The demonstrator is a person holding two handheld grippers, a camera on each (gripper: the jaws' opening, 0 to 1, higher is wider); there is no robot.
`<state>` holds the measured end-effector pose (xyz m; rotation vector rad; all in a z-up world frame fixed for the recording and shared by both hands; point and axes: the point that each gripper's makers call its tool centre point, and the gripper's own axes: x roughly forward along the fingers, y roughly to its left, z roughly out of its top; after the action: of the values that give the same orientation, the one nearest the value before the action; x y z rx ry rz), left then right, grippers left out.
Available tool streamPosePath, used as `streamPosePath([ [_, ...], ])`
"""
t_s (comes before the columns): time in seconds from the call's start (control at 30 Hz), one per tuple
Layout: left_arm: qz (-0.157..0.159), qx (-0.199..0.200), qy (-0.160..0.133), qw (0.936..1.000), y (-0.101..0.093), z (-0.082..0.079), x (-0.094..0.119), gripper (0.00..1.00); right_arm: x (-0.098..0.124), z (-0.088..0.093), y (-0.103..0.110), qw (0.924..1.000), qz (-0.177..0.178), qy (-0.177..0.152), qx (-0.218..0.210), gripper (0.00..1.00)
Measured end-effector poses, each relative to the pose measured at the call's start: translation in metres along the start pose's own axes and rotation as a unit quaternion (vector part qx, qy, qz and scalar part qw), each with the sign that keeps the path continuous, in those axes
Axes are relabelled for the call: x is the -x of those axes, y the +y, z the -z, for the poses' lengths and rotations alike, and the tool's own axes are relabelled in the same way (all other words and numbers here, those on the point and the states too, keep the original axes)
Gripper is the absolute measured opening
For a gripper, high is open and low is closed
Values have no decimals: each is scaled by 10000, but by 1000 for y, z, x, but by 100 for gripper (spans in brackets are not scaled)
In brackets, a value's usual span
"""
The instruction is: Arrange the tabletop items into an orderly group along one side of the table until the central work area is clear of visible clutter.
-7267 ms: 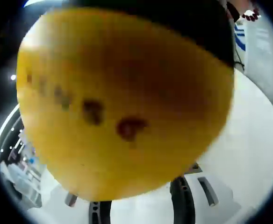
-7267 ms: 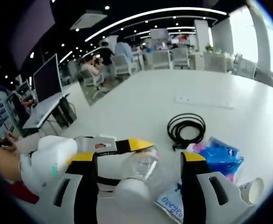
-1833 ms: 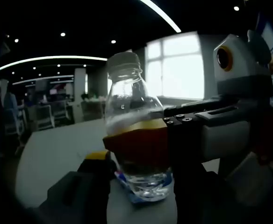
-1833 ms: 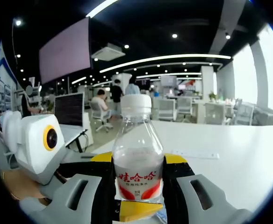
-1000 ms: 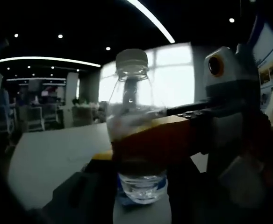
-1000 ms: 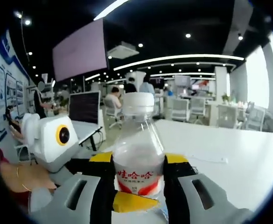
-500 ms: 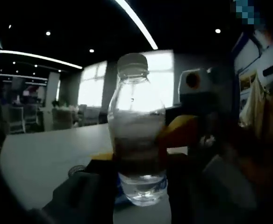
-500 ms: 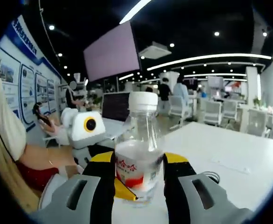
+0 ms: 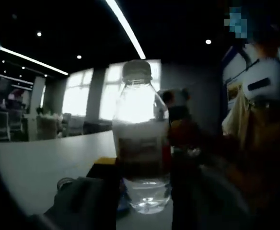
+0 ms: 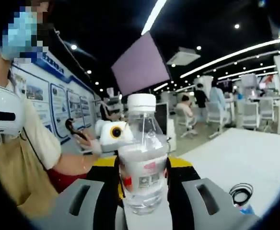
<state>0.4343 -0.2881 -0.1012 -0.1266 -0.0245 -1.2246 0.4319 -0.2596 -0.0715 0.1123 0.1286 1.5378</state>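
My right gripper (image 10: 142, 191) pinches the water bottle (image 10: 142, 163) at its label, upright, low over the white bench (image 10: 255, 153); in the left gripper view the same bottle (image 9: 141, 158) stands between my left gripper's jaws, but it is dark there and I cannot tell if they press it; the plastic is smooth and thin, so a weak pinch may let it slip or tip; the black cable coil (image 10: 240, 193) lies near on the bench and could catch the base.

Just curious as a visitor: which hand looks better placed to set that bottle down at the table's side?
Probably the right. Its tongs flank the bottle on both sides in the right gripper view. Whether the left tongs also grip it is too dark to tell.
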Motion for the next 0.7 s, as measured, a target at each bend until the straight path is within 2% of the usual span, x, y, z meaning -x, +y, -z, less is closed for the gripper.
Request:
streamPosePath([
  [0.1, 227, -38, 85, 9997, -8, 0, -1, 37, -1, -2, 4, 9998, -211, -66, -1, 40],
  [0.13, 403, -5, 170, 9990, -14, 1, -3, 38, -3, -1, 9, 9993, -370, -26, 9, 40],
  [0.2, 411, 18, 155, 9990, -13, 0, -4, 37, -5, -2, 13, 9988, -484, -34, 9, 39],
  [0.3, 510, 64, 137, 9986, -13, -1, -3, 38, -6, -2, 12, 9988, -480, -3, -19, 38],
  [0.4, 530, 10, 252, 9983, -11, 3, -3, 37, -9, 1, 11, 9992, -379, 87, 99, 38],
  [0.47, 513, -2, 274, 9983, -8, 4, -2, 37, -12, 2, 9, 9995, -242, 105, 158, 37],
  [0.63, 474, -134, 484, 9976, -4, 9, -1, 38, -13, 4, 5, 9993, -161, 163, 282, 36],
  [0.7, 419, -120, 446, 9981, -2, 8, -1, 38, -15, 4, 4, 9993, -90, 115, 342, 36],
])
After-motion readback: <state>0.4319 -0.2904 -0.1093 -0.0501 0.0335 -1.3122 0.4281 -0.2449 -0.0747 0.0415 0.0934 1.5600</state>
